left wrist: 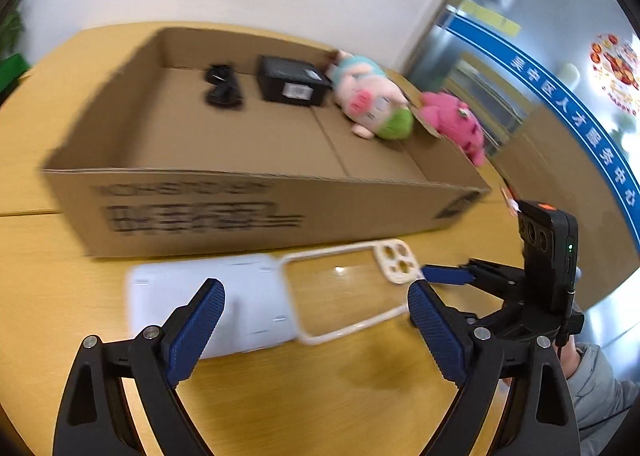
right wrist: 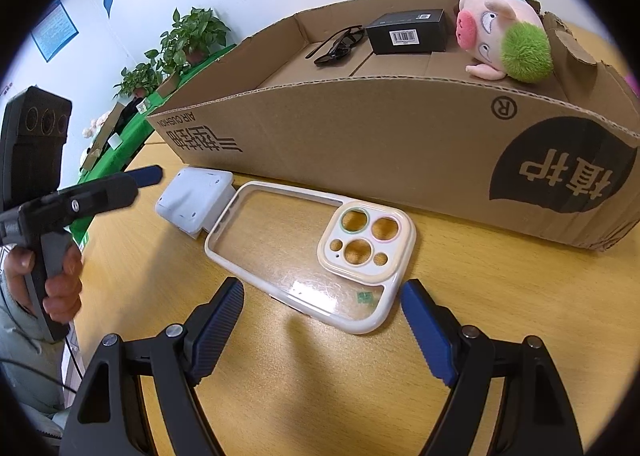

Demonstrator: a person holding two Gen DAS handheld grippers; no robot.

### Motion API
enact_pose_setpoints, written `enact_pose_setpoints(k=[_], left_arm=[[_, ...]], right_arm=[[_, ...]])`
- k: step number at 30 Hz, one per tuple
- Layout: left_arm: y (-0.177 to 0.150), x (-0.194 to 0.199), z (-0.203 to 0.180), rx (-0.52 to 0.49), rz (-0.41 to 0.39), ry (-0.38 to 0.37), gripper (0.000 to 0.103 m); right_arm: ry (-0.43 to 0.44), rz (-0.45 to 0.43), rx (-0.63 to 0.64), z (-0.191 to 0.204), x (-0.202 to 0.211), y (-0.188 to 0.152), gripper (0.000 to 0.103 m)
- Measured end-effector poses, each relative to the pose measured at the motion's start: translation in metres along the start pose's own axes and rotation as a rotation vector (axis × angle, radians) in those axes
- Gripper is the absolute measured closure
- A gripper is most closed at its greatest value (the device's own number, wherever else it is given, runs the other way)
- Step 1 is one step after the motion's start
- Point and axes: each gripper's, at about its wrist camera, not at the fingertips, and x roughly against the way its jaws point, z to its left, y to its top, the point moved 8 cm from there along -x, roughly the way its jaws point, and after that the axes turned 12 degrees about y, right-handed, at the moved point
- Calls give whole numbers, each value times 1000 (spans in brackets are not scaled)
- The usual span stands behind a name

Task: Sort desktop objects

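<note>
1. My left hand-held gripper (left wrist: 316, 316) hangs above the counter (left wrist: 320, 388) with its jaws apart and nothing between the pads.
2. My right hand-held gripper (right wrist: 322, 320) also stands apart, empty, with the near end of the case (right wrist: 304, 256) just ahead of its fingertips.
3. The clear case lies flat on the counter, in front of the box (right wrist: 380, 160); one end overlaps a white device (right wrist: 196, 200).
4. Inside the box I see sunglasses (right wrist: 336, 46), a black carton (right wrist: 408, 32) and a pig plush (right wrist: 500, 36) along the far wall.
5. A pink plush (left wrist: 456, 120) rests at the box's right end; I cannot tell whether it sits inside.
6. A hand (right wrist: 60, 280) grips the left tool's handle.
</note>
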Motion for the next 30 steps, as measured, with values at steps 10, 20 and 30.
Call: enact_pose_setpoints(k=[10,20,30], left_arm=[[-5,-35,-35,15,76,-152,8],[-8,-41,-18,-31,86,-2,10],[-7,-53,-29,-10,130,-60,8]], right_arm=[[2,-16,-23,-6,8,-4,22],[11,-13,-18,-4,7,-3,22],[19,-8,-17,0,1,3,22]])
